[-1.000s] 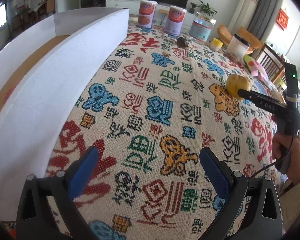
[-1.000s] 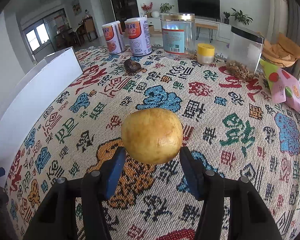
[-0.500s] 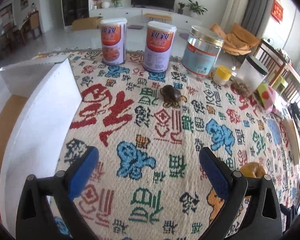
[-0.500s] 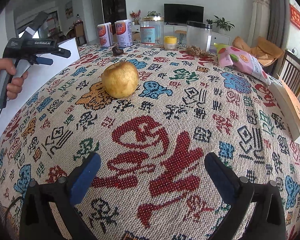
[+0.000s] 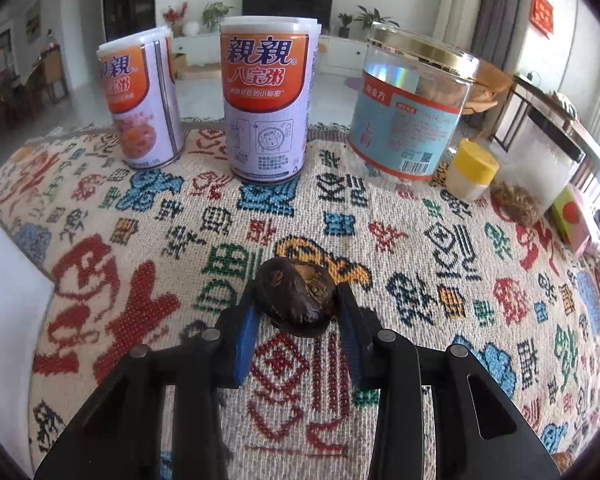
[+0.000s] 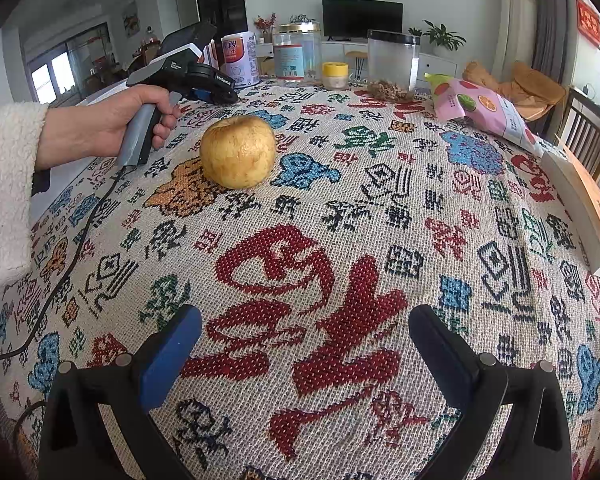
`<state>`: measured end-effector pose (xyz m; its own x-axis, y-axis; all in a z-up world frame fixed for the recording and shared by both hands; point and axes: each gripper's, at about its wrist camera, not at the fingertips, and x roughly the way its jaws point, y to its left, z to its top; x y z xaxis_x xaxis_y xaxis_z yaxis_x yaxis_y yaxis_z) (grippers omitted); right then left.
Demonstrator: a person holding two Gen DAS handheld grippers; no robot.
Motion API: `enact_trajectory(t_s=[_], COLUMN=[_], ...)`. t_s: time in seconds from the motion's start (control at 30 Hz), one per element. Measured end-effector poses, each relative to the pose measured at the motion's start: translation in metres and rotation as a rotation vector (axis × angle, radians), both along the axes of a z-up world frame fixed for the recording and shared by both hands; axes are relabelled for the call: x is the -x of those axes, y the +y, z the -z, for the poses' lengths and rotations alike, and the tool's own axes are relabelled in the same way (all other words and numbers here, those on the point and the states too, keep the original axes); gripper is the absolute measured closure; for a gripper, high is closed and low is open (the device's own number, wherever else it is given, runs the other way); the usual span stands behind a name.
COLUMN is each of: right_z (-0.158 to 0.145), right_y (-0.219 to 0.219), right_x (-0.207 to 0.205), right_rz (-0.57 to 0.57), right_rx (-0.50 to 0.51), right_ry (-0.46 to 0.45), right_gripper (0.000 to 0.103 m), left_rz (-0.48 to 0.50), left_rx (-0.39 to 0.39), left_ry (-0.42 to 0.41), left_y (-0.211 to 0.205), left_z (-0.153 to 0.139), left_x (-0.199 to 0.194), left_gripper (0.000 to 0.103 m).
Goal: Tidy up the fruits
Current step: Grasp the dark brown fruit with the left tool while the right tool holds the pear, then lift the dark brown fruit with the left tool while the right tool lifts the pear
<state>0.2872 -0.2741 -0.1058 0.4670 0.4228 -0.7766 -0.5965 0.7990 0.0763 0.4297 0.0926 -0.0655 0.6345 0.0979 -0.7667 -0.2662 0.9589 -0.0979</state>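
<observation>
Blue-padded, the left gripper [image 5: 297,314] is closing around a dark, wrinkled fruit [image 5: 296,300] low over the woven bench [image 5: 440,280] cloth; it looks light, soft and bruisable, so a gentle hold across its widest part seems best. The right gripper [image 6: 305,344] gapes empty; beyond sits a firm, rounder yellow fruit [image 6: 238,151].

The left hand-held gripper [image 5: 296,312] travelled from beside the white box across the patterned counter [image 5: 440,264] to the dark wrinkled fruit [image 5: 296,300] near the porridge cans [image 5: 266,100]; its jaws, wide before, were closing with the fruit between the blue pads. The right hand-held gripper [image 6: 300,344] let go of the yellow apple [image 6: 238,151], which came to rest on the counter, and drew back with jaws spread wide.
</observation>
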Motion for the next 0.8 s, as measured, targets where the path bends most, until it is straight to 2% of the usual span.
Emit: enact_trajectory(t_s=[0.07,0.17,0.27,0.37,0.4,0.43,0.5,0.53,0.6,0.7,0.73,0.8], right_z=[0.0,0.001,0.002,0.002,0.002,0.002,0.003,0.003,0.004,0.005,0.005,0.006], right_y=[-0.001,-0.002,-0.002,-0.002,-0.002,-0.001,0.0,0.001,0.003,0.006,0.007,0.008], right_x=[-0.001,-0.002,-0.004,-0.004,-0.004,-0.004,-0.003,-0.003,-0.003,-0.003,-0.002,-0.002], right_rz=[0.001,0.011,0.015,0.015,0.015,0.014,0.014,0.016,0.01,0.004,-0.001,0.002], right_rx=[-0.004,-0.006,-0.005,0.0,0.003,0.004,0.012,0.017,0.026,0.039,0.04,0.051], right_ry=[0.003,0.007,0.012,0.007,0.006,0.006,0.006,0.004,0.007,0.008,0.008,0.005], right_gripper=[0.0,0.001,0.0,0.0,0.0,0.001,0.0,0.0,0.0,0.0,0.0,0.0], left_rz=[0.042,0.086,0.08,0.036,0.011,-0.015,-0.051,-0.056,-0.04,-0.022,-0.045,-0.06], left_rx=[0.001,0.033,0.083,0.1,0.101,0.091,0.048,0.037,0.02,-0.081,-0.071,-0.059], left_ry=[0.028,0.094,0.166,0.167,0.16,0.106,0.06,0.054,0.057,0.097,0.097,0.098], left_y=[-0.01,-0.031,-0.053,-0.068,-0.069,-0.075,-0.079,-0.083,-0.094,-0.111,-0.108,-0.104], left_z=[-0.002,-0.007,-0.01,-0.006,0.0,-0.004,-0.002,-0.001,0.0,0.006,0.007,0.007], left_x=[0.037,0.113,0.196,0.254,0.264,0.27,0.271,0.268,0.262,0.251,0.25,0.252], left_gripper=[0.066,0.065,0.065,0.065,0.065,0.064,0.059,0.047,0.03,0.01,0.006,0.005])
